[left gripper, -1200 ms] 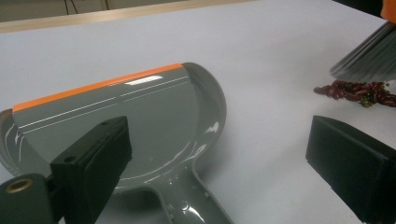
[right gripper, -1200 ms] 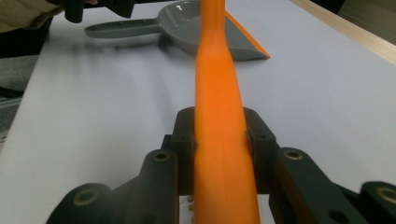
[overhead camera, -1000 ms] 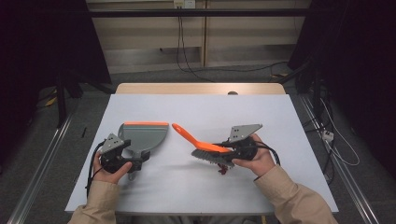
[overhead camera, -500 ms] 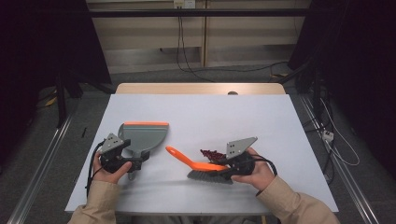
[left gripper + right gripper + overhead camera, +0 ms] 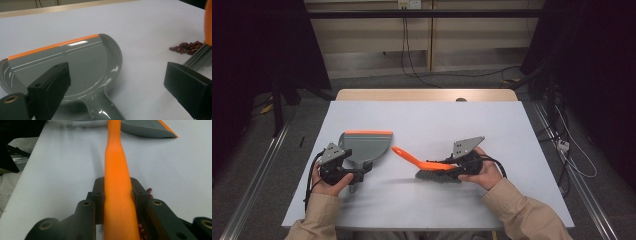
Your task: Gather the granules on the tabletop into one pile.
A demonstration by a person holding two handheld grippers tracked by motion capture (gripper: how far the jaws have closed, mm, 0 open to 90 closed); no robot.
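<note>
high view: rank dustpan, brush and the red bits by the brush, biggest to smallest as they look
1. dustpan
2. brush, close to the dustpan in length but slimmer
3. red bits, hidden by the brush here; a small pile in the left gripper view

Bare table (image 5: 447, 120) is stretching across the upper half of the frame, giving open passage. At centre left the dustpan (image 5: 364, 145) is blocking the way; at centre the brush (image 5: 427, 167) is lying across the gap beside it, leaving a narrow lane between them. Beans (image 5: 187, 47) are sitting by the bristles. The lower middle is lying open.
</note>
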